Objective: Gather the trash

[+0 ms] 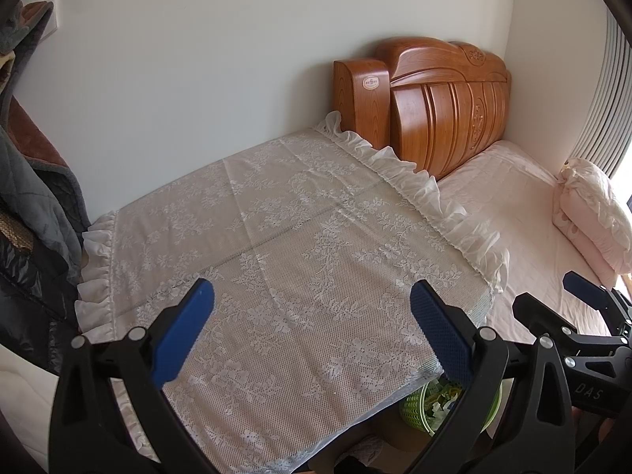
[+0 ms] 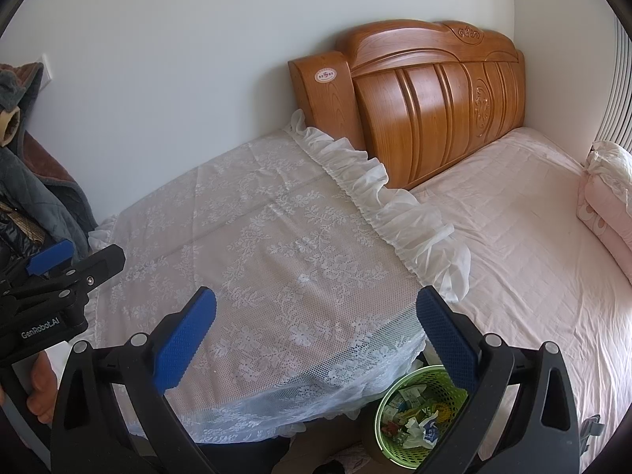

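Both the left tongs (image 1: 312, 324) and right tongs (image 2: 316, 328) are spread wide, empty, above the lace-covered table (image 2: 256, 245). The green basket (image 2: 414, 414) of trash (image 2: 414, 428) sits below the table's near corner, beside the bed (image 2: 533, 237).

green basket (image 1: 414, 407) half hidden by tongs, headboard sticker (image 2: 324, 75) unreadable

White walls (image 2: 158, 59); carved wooden headboard (image 2: 434, 106); pink-sheeted bed (image 2: 533, 237).

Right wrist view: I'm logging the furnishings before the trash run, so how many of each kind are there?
Green trash basket: 1
Wooden headboard: 1
Lace table cover: 1
Folded pink quilt: 1
Total: 4
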### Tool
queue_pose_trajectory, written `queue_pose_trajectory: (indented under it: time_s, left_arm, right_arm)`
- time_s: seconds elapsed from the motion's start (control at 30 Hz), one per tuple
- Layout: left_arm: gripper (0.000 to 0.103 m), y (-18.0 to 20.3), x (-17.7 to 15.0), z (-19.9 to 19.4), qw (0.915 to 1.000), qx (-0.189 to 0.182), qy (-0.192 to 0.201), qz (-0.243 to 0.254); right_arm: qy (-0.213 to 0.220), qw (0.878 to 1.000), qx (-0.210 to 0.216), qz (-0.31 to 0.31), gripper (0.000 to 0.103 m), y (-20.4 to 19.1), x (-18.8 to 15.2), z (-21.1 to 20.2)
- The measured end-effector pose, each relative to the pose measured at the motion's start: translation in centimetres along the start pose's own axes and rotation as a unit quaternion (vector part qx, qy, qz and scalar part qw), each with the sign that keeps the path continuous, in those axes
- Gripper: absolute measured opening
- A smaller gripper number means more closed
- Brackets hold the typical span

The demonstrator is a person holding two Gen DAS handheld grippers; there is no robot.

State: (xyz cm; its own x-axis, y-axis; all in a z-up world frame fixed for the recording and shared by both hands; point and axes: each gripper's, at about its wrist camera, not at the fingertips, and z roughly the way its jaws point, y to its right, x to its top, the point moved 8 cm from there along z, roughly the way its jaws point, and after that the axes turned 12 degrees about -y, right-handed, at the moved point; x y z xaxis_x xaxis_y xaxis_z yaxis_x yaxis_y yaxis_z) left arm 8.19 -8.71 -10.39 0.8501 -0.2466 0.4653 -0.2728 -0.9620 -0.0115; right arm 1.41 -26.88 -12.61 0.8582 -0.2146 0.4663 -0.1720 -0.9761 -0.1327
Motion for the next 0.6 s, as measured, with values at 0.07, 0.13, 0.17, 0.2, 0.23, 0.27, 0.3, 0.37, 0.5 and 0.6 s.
queue_pose_trajectory:
  time_s: [0.07, 0.13, 0.17, 0.2, 0.23, 0.27, 0.3, 0.37, 0.5, 0.6]
  left_arm:
    - [0.095, 0.00, -0.01, 0.01, 1.0000, 0.000, 0.000, 0.000]
    - [0.095, -0.07, -0.01, 0.02, 1.0000, -0.001, -0.001, -0.001]
    - [0.095, -0.08, -0.01, 0.02, 1.0000, -0.001, -0.001, -0.001]
    - [0.095, -0.11, 0.02, 0.04, 1.0000, -0.002, -0.001, -0.001]
    - [0.095, -0.11, 0.02, 0.05, 1.0000, -0.001, -0.001, 0.000]
    - [0.095, -0.13, 0.02, 0.04, 1.0000, -0.001, -0.001, -0.001]
    - [0.095, -0.13, 0.01, 0.06, 1.0000, -0.001, -0.001, -0.001]
    - [0.095, -0.15, 0.00, 0.08, 1.0000, -0.002, -0.001, -0.001]
    - [0.095, -0.05, -0.06, 0.27, 1.0000, -0.003, -0.003, 0.001]
    - [0.095, 0.12, -0.07, 0.53, 0.9999, -0.009, -0.005, 0.001]
  right_arm:
    - [-0.001, 1.000, 0.001, 0.000, 0.101, 0.02, -0.03, 0.00]
    - [-0.001, 1.000, 0.000, 0.001, 0.101, 0.07, -0.12, -0.03]
    - [-0.001, 1.000, 0.000, 0.001, 0.101, 0.05, -0.07, -0.01]
    - [-0.001, 1.000, 0.001, 0.001, 0.101, 0.05, -0.08, -0.02]
    - [-0.001, 1.000, 0.001, 0.000, 0.101, 0.03, -0.06, -0.01]
    - [-0.001, 1.000, 0.000, 0.001, 0.101, 0.02, -0.05, 0.00]
    - [-0.001, 1.000, 0.000, 0.000, 0.101, 0.03, -0.07, -0.01]
    - [-0.001, 1.000, 0.000, 0.001, 0.101, 0.06, -0.11, 0.00]
    - [-0.002, 1.000, 0.000, 0.002, 0.101, 0.19, -0.21, 0.02]
    - [-0.003, 1.000, 0.001, 0.003, 0.101, 0.34, -0.30, 0.08]
